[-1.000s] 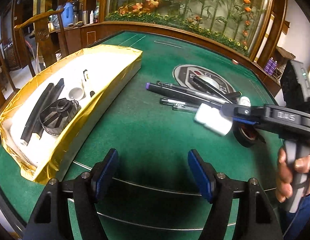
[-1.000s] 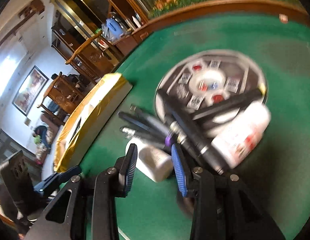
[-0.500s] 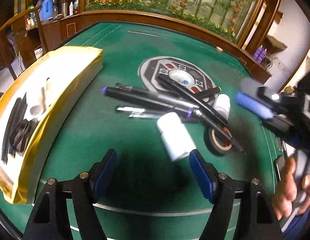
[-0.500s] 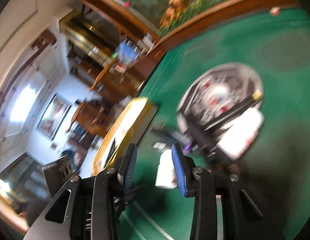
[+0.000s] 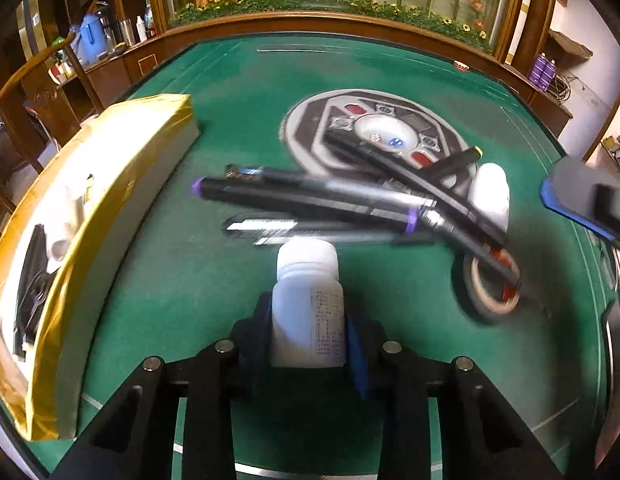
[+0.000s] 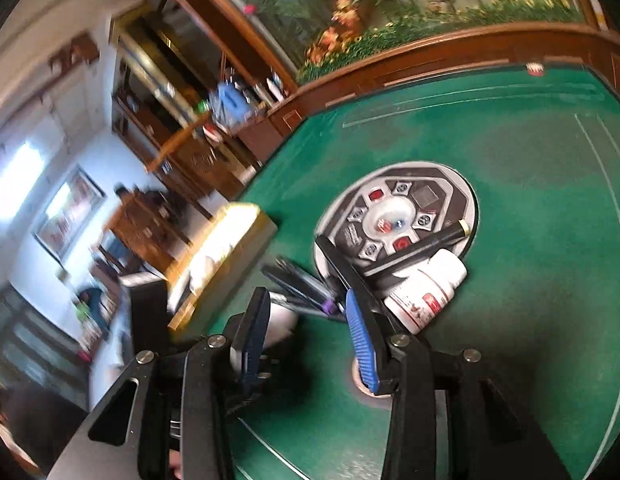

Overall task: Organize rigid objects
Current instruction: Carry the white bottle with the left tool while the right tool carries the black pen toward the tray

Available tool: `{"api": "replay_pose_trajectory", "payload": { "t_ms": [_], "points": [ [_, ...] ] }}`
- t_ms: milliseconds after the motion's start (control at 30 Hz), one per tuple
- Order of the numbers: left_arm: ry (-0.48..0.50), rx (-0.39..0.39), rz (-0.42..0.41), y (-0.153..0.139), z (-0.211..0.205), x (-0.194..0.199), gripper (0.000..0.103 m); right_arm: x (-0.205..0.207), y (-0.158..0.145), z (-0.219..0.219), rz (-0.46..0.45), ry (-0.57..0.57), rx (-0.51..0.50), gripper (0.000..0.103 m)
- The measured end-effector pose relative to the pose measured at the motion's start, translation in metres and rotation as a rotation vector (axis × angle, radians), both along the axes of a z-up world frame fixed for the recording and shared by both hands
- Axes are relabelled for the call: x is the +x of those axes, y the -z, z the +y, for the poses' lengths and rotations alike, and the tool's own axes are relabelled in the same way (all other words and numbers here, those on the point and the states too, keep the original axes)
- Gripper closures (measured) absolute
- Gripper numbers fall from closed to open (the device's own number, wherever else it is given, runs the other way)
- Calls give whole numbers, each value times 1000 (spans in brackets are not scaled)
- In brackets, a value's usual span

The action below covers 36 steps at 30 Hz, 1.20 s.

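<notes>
Left gripper [image 5: 310, 334] is clamped on a white bottle [image 5: 307, 304], blue pads against its sides, cap pointing straight ahead along the fingers. Right gripper [image 6: 310, 328] has its jaws apart and empty, off to the right. Left of the bottle, near it, sits a gold-edged tray [image 5: 105, 216] running front to back, its open top already holding dark parts. Judged from this, the left gripper is the nearer one, and the bottle must travel left. Beyond the cap, pens [image 5: 305, 200] lie crosswise on the green surface [image 5: 189, 280], with a tape roll [image 5: 490, 284] to the right and a second bottle [image 5: 490, 196] further back.
</notes>
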<state>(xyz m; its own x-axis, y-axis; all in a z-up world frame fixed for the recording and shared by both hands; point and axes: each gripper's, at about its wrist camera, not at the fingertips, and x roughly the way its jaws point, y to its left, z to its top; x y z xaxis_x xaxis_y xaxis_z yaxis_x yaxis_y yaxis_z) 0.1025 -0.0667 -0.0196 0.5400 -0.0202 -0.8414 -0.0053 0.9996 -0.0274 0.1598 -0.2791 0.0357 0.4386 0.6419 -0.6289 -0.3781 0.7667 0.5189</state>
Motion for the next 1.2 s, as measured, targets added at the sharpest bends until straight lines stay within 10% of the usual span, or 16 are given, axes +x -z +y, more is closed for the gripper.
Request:
{"api": "replay_pose_trajectory", "payload": {
  "t_ms": [100, 567, 1200],
  "points": [
    [3, 15, -13, 0, 11, -18, 68, -4, 8, 9, 14, -50, -104, 80],
    [8, 36, -76, 1, 13, -29, 68, -1, 46, 36, -37, -88, -363, 88],
    [-109, 239, -347, -50, 15, -70, 68, -38, 5, 44, -74, -215, -147, 94]
  ]
}}
